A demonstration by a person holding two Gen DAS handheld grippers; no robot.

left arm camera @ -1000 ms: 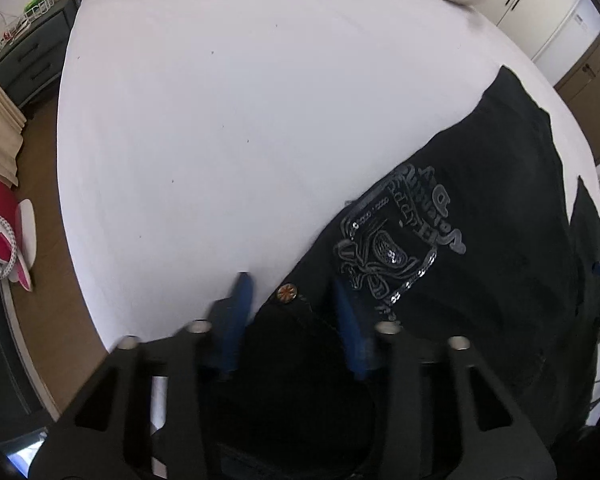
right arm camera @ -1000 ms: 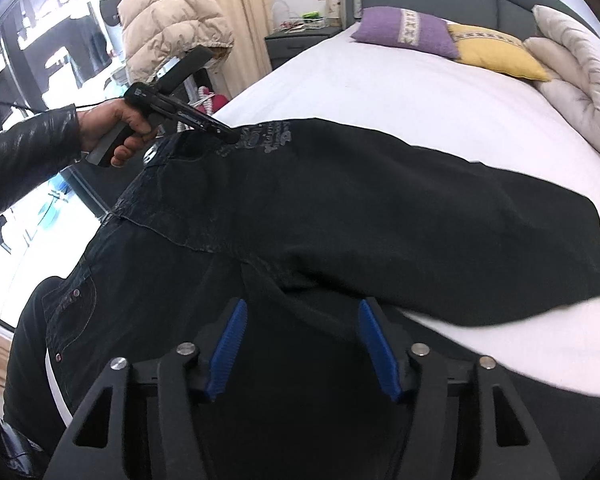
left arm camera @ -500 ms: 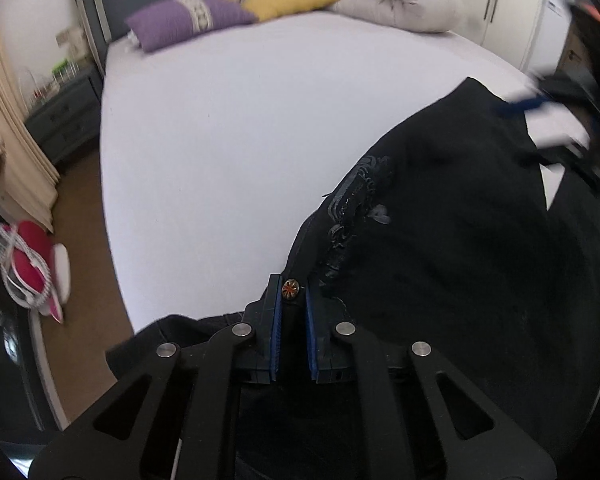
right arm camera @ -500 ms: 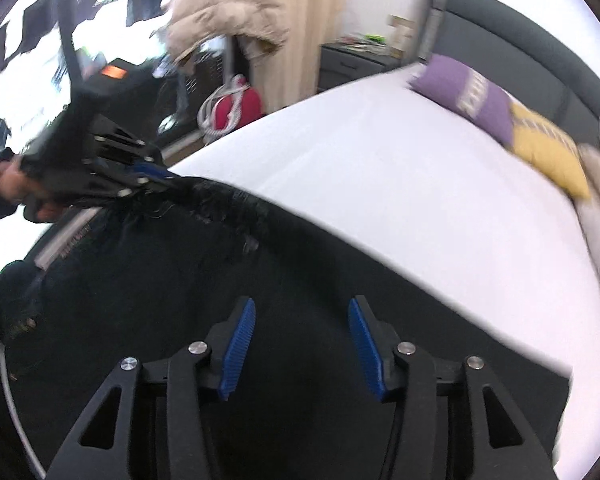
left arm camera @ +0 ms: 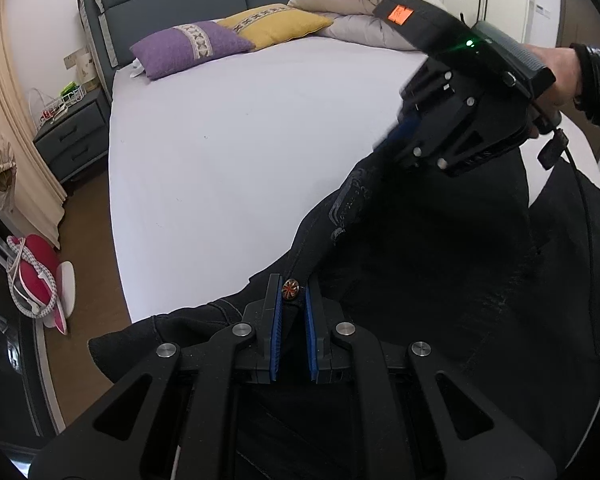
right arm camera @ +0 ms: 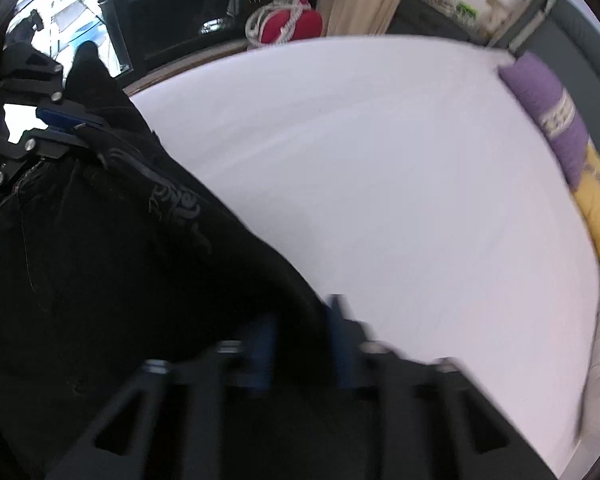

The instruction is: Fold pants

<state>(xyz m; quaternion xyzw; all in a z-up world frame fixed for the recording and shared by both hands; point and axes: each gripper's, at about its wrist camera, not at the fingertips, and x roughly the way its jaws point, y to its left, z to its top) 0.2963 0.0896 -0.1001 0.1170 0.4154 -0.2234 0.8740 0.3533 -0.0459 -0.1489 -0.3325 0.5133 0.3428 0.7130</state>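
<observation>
Black pants [left arm camera: 440,260] with a grey printed emblem lie across the near right part of the white bed [left arm camera: 240,140]. My left gripper [left arm camera: 291,300] is shut on the waistband right beside the orange button [left arm camera: 291,289], holding it raised. In the blurred right wrist view, my right gripper [right arm camera: 300,320] has its jaws closing on the pants' [right arm camera: 100,240] long edge, with dark fabric filling the gap between the blue pads. The left wrist view shows the right gripper [left arm camera: 384,146] at that edge, held by a hand [left arm camera: 556,72]. In the right wrist view the left gripper [right arm camera: 66,120] is at far left.
A purple pillow [left arm camera: 188,46], a yellow pillow [left arm camera: 276,24] and a folded beige duvet [left arm camera: 348,4] sit at the headboard end. A dark nightstand [left arm camera: 74,136] stands left of the bed. A red and white item [left arm camera: 36,272] lies on the wooden floor.
The left gripper shut on the waistband by the button and lifted it. The right gripper swept across to the pants' long edge and rolled, and its jaws narrowed around the fabric.
</observation>
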